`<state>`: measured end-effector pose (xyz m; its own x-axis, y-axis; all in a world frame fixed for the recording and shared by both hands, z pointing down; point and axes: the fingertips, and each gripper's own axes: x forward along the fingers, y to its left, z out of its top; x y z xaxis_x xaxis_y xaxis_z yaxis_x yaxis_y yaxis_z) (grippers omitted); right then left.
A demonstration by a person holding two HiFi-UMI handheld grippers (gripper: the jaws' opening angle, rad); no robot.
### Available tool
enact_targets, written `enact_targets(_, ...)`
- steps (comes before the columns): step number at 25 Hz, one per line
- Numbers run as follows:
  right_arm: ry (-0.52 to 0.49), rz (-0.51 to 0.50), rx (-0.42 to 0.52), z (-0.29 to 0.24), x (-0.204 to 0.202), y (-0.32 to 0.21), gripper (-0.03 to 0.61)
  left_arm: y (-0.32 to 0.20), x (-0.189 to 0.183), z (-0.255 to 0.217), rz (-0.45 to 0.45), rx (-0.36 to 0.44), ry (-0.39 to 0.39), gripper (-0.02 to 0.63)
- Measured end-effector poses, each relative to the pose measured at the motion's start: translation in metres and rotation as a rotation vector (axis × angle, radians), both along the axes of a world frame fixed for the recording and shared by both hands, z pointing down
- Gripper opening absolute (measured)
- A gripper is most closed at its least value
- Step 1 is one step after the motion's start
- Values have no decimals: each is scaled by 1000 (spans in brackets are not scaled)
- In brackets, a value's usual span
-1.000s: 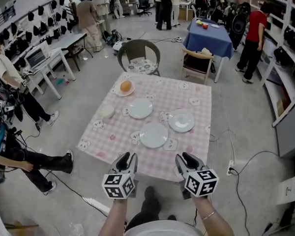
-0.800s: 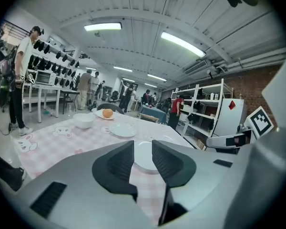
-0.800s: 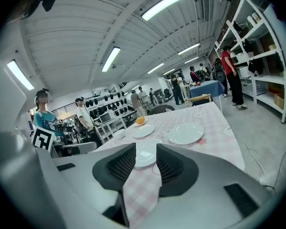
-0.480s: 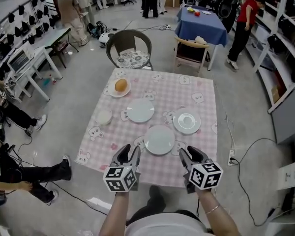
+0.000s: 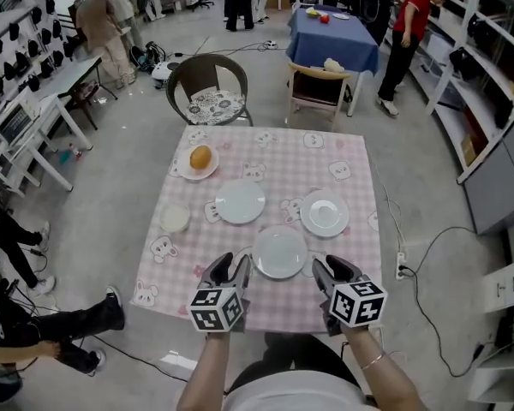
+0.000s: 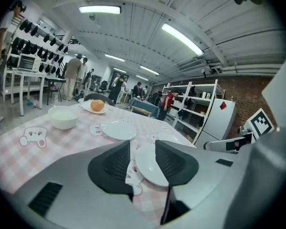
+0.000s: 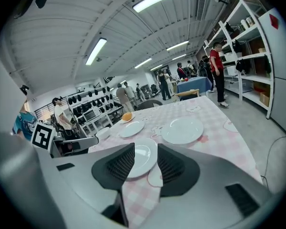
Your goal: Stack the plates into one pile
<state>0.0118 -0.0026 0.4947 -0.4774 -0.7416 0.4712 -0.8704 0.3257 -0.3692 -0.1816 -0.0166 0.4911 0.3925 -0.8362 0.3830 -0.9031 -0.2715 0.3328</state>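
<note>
On the pink checked table (image 5: 351, 187) lie three empty white plates: a near one (image 5: 280, 252), one left of the middle (image 5: 240, 202) and one on the right (image 5: 325, 214). My left gripper (image 5: 234, 268) stands open over the front edge, just left of the near plate (image 6: 148, 168). On that plate's (image 7: 140, 157) right, my right gripper (image 5: 325, 270) is open too. Both pairs of jaws have just been opening. Neither holds anything; the near plate shows beyond each gap.
A plate with an orange (image 5: 199, 158) sits at the far left and a small white bowl (image 5: 174, 218) on the left. A wicker chair (image 5: 207, 84) stands behind the table, a wooden chair (image 5: 317, 84) and blue table (image 5: 336, 32) beyond. People stand at the left; cables lie on the right.
Both grippers have moved forward to the table's front edge, one on each side of the near plate. Their jaws stand wider than before.
</note>
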Motion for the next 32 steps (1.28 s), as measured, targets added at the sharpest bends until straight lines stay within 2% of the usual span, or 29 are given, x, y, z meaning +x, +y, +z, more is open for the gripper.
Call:
enact_targets(18, 33, 23, -83, 38, -3, -45, 144, -47, 8, 38, 42, -107, -50, 176)
enact_targets(28, 35, 14, -114, 54, -6, -57, 149, -61, 22, 70, 74, -217, -60, 178)
enact_targets(32, 36, 10, -126, 58, -6, -57, 149, -63, 26, 76, 88, -257, -91, 178)
